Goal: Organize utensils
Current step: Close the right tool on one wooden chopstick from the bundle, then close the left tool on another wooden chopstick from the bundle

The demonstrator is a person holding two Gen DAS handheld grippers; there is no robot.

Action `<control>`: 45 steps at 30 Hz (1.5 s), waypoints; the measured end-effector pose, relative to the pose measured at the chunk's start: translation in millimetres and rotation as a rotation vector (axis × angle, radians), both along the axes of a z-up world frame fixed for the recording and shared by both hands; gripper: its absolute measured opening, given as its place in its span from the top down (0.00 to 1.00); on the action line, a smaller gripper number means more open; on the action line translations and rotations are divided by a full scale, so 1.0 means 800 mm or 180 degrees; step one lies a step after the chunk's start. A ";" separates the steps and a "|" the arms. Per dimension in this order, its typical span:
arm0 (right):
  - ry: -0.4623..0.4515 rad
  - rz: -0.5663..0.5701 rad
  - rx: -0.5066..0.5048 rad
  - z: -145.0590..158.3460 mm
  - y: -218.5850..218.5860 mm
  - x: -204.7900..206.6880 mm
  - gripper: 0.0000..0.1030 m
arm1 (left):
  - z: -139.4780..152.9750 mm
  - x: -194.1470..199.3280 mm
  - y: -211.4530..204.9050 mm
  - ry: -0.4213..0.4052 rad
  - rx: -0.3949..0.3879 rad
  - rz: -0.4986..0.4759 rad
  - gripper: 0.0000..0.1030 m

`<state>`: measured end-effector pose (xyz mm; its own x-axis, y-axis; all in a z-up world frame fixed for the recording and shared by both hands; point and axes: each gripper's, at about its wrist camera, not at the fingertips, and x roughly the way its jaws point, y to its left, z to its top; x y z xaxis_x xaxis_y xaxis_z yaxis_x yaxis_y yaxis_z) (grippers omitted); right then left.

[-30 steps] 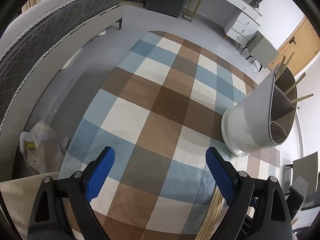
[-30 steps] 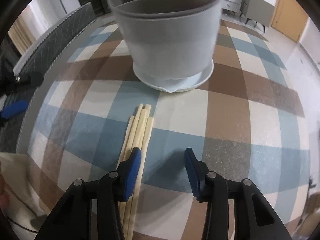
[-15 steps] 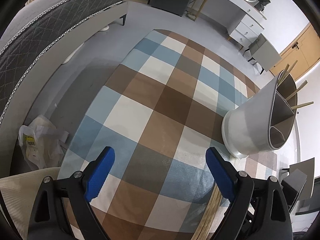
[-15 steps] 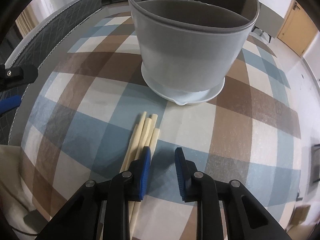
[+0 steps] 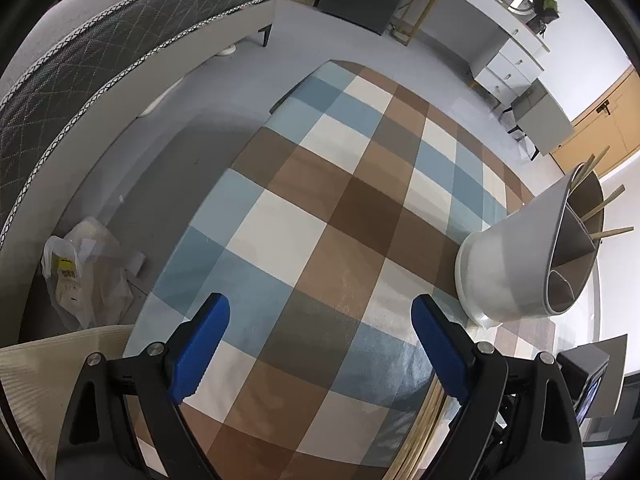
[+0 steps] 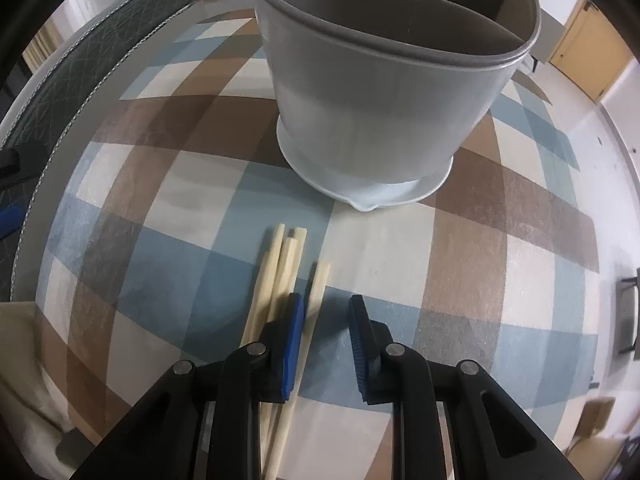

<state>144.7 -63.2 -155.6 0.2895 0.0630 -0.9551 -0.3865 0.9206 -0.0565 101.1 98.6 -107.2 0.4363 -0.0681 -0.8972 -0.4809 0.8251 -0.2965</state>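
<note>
the right tongs [image 6: 323, 320] hang low over the checked cloth [image 6: 460, 280] on the bench, their blue pads a narrow gap apart with nothing clamped between them. a second ago the pads stood wider; they narrowed half a second back and have opened a little since. one chopstick [image 6: 318, 292] now lies apart from the rest, angled into the gap just inside the left pad, while the other chopsticks [image 6: 276, 276] stay bundled on the left of that pad and run back under the tongs. earlier all of them lay together as one bundle. whether the pad touches the single stick cannot be told.

just beyond the stick tips stands the grey utensil holder [image 6: 380, 120] on its pale saucer, divided inside into compartments; it now sits a little farther away and more to the right than a second ago.

the left tongs [image 5: 320, 344] hover over the cloth with pads wide apart and empty, the same as before. in their view the holder [image 5: 516, 264] is at the right, with a few sticks [image 5: 604, 204] poking from its far compartment. a plastic bag [image 5: 80, 272] lies on the floor at the left, beside the bed [image 5: 100, 52].
</note>
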 end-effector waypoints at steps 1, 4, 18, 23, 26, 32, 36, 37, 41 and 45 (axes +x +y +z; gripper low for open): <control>-0.0009 0.0011 -0.0005 0.000 0.000 0.002 0.79 | 0.000 0.000 -0.001 0.0001 0.0003 -0.0010 0.13; -0.0063 0.0042 -0.0011 0.001 0.005 0.009 0.79 | 0.003 -0.001 -0.001 -0.0025 0.0021 -0.0022 0.13; -0.0361 -0.0315 0.0805 0.050 -0.068 -0.008 0.95 | -0.001 0.007 -0.043 -0.0011 0.0123 -0.0591 0.13; -0.0494 -0.0728 0.1402 0.085 -0.147 -0.032 0.95 | -0.010 0.004 -0.088 0.0012 0.0190 -0.1135 0.13; -0.0512 -0.0926 0.1651 0.091 -0.177 -0.041 0.95 | -0.024 -0.001 -0.108 0.0114 0.0252 -0.1337 0.13; -0.0484 -0.1289 0.2174 0.100 -0.222 -0.052 0.95 | -0.050 -0.013 -0.132 0.0322 0.0480 -0.1507 0.13; -0.0564 -0.1366 0.2308 0.108 -0.238 -0.059 0.95 | -0.058 -0.018 -0.140 0.0364 0.0519 -0.1567 0.13; -0.0583 -0.1377 0.2319 0.109 -0.240 -0.059 0.95 | -0.059 -0.018 -0.143 0.0366 0.0545 -0.1595 0.13; -0.0610 -0.1375 0.2358 0.112 -0.246 -0.062 0.95 | -0.064 -0.021 -0.154 0.0434 0.0789 -0.1718 0.13; -0.0649 -0.1330 0.2358 0.115 -0.246 -0.063 0.95 | -0.066 -0.019 -0.145 0.0429 0.0667 -0.1604 0.13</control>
